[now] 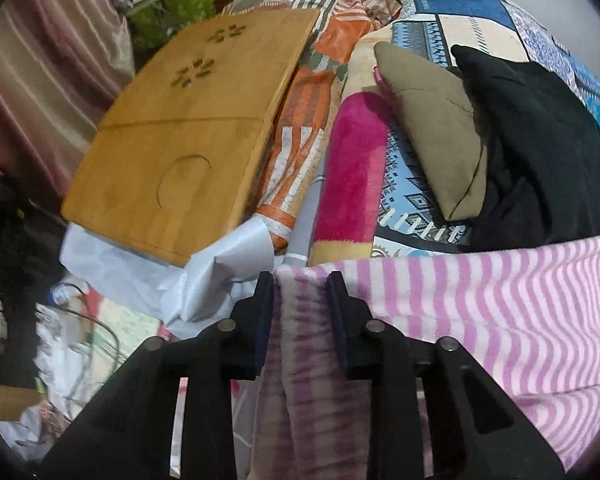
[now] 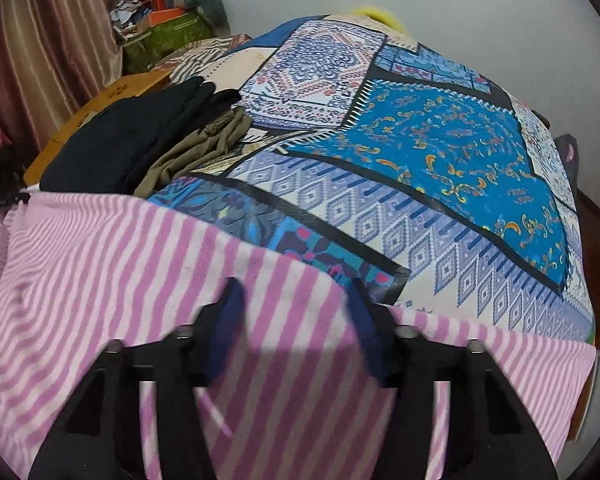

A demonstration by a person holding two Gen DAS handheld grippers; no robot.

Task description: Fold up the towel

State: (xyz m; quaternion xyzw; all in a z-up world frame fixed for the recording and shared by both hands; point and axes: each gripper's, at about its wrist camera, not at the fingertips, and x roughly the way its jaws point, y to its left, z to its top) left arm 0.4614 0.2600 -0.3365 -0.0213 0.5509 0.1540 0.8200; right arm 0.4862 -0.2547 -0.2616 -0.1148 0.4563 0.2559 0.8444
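Observation:
A pink-and-white striped towel (image 1: 480, 300) lies across the near edge of a patterned bed. My left gripper (image 1: 300, 280) is shut on the towel's left end, and the cloth bunches and hangs down between its black fingers. In the right wrist view the same towel (image 2: 100, 260) spreads flat under my right gripper (image 2: 294, 292). That gripper stands open just above the towel's far edge, its blue-padded fingers (image 2: 230, 312) wide apart with nothing between them.
A blue patchwork bedspread (image 2: 440, 152) covers the bed. Folded black cloth (image 1: 540, 140) and khaki cloth (image 1: 432, 128) lie beyond the towel, next to a pink plush blanket (image 1: 356, 168). A wooden board (image 1: 180, 140) sits left, with a curtain (image 1: 40, 80) and cables (image 1: 96, 336) below.

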